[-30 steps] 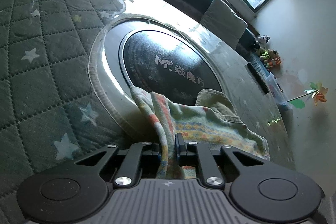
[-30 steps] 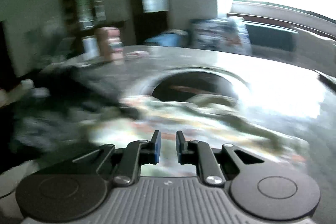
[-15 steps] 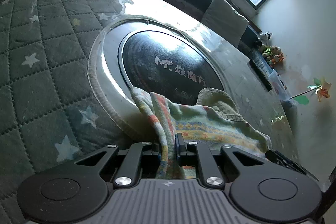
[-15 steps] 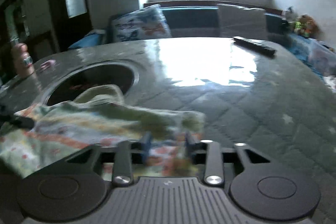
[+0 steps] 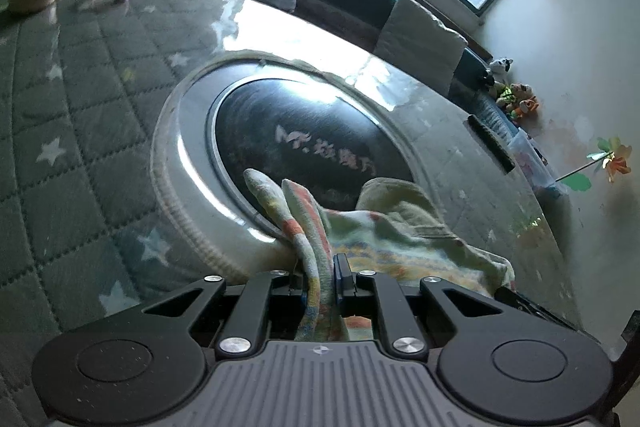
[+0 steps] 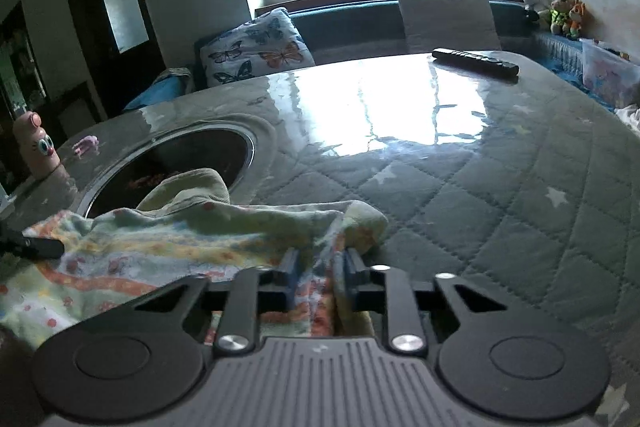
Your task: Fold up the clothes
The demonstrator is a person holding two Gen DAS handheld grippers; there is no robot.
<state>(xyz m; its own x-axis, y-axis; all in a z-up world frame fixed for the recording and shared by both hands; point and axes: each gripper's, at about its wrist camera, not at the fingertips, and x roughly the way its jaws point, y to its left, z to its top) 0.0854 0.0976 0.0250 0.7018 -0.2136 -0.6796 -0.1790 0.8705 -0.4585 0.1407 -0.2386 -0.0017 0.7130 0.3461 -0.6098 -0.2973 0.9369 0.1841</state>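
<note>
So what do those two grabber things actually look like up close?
Both look alike. The left gripper and the right gripper each have a grey ribbed body, matt black arms that swing on round black discs, silver screw heads, and blue-edged pads at the fingertips. A small emblem sits at the centre of the grey part. No cables or sleeves show.

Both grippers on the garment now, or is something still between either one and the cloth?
Nothing visible in the way: the left gripper pinches a bunched edge of the patterned garment, and the right gripper, jaws just closed, grips another edge.
</note>
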